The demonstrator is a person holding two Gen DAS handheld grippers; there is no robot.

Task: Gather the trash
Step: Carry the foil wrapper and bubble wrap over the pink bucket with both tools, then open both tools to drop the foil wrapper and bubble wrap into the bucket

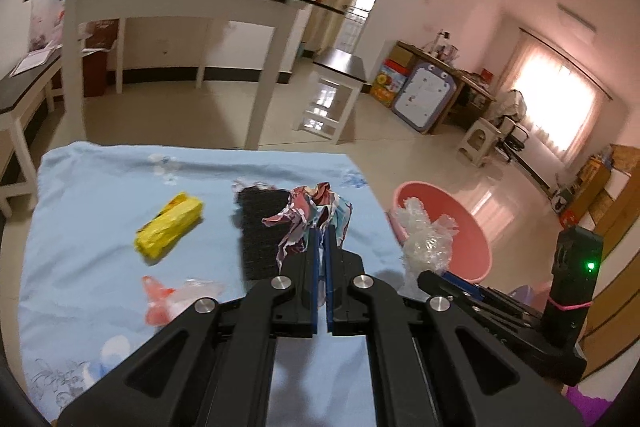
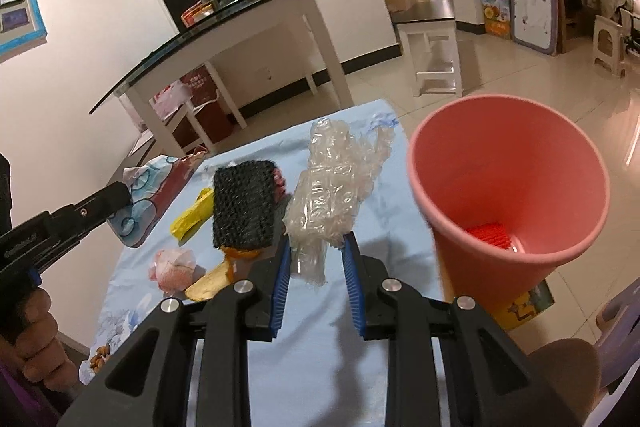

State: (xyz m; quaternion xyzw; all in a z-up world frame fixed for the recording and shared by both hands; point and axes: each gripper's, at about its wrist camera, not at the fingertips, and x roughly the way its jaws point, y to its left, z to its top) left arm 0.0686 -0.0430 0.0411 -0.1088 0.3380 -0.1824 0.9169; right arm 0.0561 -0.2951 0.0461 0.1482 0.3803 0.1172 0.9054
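Right now I am holding two hand-held grippers over a table spread with a light blue floral cloth (image 1: pixel 100 187), where several bits of trash lie scattered. My left gripper (image 1: pixel 322 231) has its blue pads pressed together on a crumpled printed paper wrapper (image 1: pixel 316 207), which looks lifted clear of the cloth. My right gripper (image 2: pixel 316 247) has its pads set apart on either side of the lower end of a crumpled clear plastic wrap (image 2: pixel 332 187); they do not appear to be squeezing it, and I cannot tell whether they touch it. A pink bin (image 2: pixel 508 187) stands just off the right side of the table, tilted toward me in the right wrist view, with a small red item (image 2: pixel 488 233) already lying at its bottom. On the cloth remain a black mesh sponge (image 2: pixel 244 207), a yellow wrapper (image 1: pixel 170 227), a pinkish crumpled plastic piece (image 1: pixel 168 301) and a strip of orange peel (image 2: pixel 224 275). I judge the collecting is partly done. Next, the left gripper needs to carry its wrapper across over the bin mouth and let go, while the right one must pinch the plastic firmly, since that light, springy film could slip free.
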